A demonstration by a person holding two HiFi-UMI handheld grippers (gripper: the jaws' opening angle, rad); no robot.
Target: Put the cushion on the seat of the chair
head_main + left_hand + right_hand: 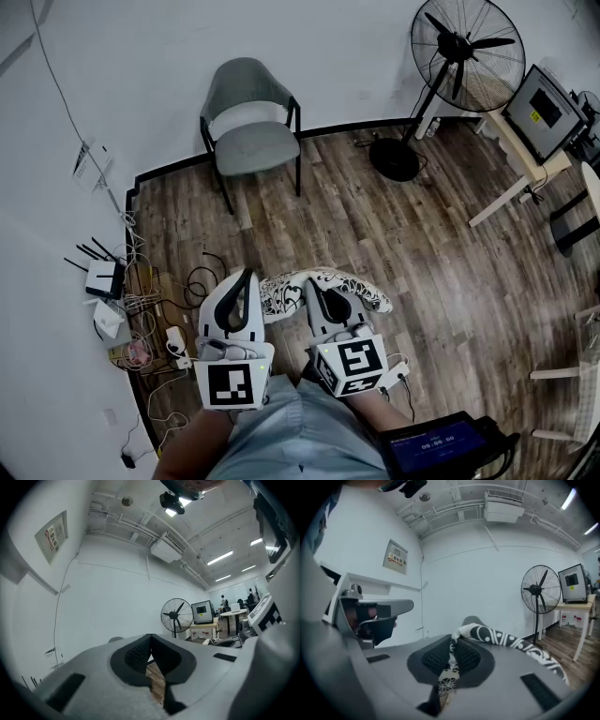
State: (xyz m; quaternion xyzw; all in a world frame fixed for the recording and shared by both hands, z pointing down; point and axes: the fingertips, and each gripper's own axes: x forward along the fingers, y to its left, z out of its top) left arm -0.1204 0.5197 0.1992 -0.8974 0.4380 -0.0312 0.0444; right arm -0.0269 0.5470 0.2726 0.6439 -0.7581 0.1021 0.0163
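Note:
A grey chair (248,141) stands against the far wall, its seat bare; its back also peeks over the jaws of each gripper view (112,640) (474,620). The black-and-white patterned cushion (361,292) hangs above the wooden floor right in front of me. My right gripper (309,284) is shut on the cushion's edge, and the fabric (506,640) is pinched between its pads and trails off to the right. My left gripper (247,275) sits just left of the cushion, and its jaws meet at the tip (150,639) with nothing between them.
A standing fan (464,56) and a desk with a monitor (542,103) are at the far right. A router with tangled cables (103,277) lies along the left wall. A tablet (436,441) is at my lower right, and white furniture legs (562,375) stand at the right edge.

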